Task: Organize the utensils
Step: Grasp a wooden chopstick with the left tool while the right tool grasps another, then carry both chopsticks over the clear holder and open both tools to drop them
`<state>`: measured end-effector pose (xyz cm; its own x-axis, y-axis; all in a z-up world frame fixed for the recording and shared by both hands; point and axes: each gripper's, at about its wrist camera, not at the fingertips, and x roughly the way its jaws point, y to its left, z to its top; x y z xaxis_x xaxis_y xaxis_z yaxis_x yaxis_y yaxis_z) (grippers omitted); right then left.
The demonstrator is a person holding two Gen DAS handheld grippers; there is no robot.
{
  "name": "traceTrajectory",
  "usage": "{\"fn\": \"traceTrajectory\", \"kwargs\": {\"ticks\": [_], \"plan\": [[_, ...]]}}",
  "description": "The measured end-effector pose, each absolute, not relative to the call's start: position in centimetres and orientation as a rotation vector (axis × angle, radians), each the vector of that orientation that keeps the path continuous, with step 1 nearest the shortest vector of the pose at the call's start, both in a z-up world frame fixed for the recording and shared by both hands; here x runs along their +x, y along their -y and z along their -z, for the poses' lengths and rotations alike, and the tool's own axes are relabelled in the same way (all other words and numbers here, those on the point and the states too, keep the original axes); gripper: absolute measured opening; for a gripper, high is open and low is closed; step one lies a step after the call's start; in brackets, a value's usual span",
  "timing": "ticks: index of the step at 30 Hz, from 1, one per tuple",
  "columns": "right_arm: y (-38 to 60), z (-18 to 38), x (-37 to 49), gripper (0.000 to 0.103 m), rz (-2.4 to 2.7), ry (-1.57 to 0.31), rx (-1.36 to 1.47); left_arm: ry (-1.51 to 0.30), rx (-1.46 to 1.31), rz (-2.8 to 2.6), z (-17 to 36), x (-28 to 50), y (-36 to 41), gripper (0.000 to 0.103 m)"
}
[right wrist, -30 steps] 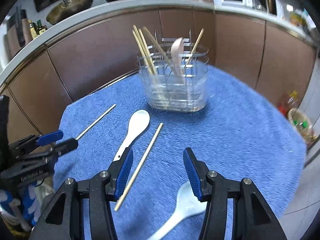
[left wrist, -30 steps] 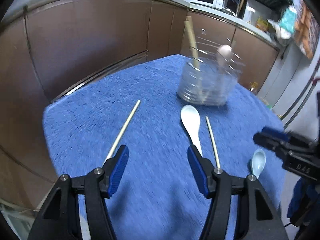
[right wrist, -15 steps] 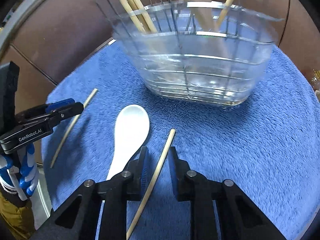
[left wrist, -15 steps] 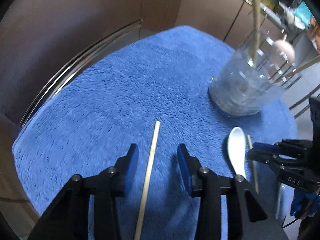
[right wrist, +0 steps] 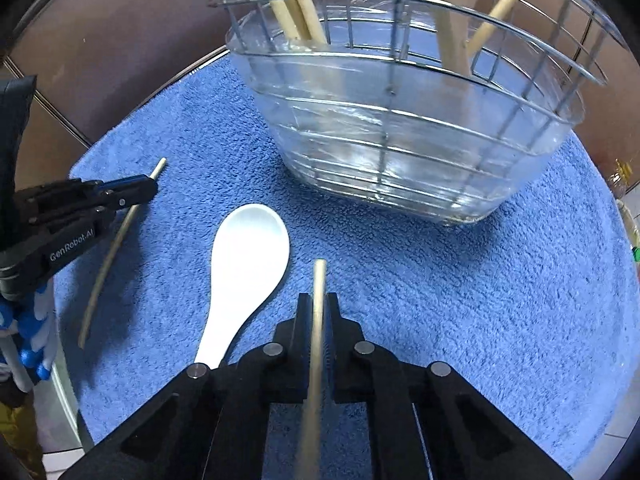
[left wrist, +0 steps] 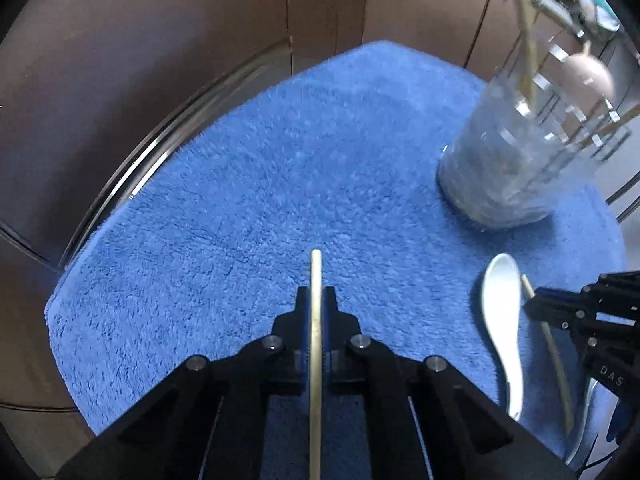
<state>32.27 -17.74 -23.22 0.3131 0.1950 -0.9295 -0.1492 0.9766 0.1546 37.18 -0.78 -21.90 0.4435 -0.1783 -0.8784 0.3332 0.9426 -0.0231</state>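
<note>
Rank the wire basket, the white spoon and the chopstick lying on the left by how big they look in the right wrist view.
1. Wire basket, by far the largest.
2. White spoon.
3. Chopstick lying on the left: about as long as the spoon but much thinner.

The spoon lies nearer the camera, so true sizes are unsure.

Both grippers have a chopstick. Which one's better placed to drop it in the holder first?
Right, probably. The right gripper, shut on its chopstick, faces the holder closely; the left gripper sits farther from it, off to the side.
</note>
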Motion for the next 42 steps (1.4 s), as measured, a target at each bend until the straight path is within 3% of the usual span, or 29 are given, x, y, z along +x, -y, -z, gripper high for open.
{"fn": "traceTrajectory", "kwargs": {"ticks": [16, 26, 32, 42], "plan": [[20.9, 8.8, 21.2, 0.006, -0.402, -0.685, 0.097, -0.584, -0.148, 0.444, 7.8, 26.9, -1.2, 0.004], [25.9, -1.2, 23.4, 0.006, -0.261, -0.265, 0.117, -0.324, -0.35, 0.461, -1.9, 32.2, 3.0, 0.004], [27.1, -1.2, 27.3, 0.006, -0.183, -0.207, 0.104, -0.285, -0.397, 0.401, -1.1, 37.5, 6.2, 0.004], [26.9, 6.4, 31.7, 0.006, -0.118, -0.265, 0.076, -0.212, -0.316, 0.319, 6.2, 39.7, 10.3, 0.005]]}}
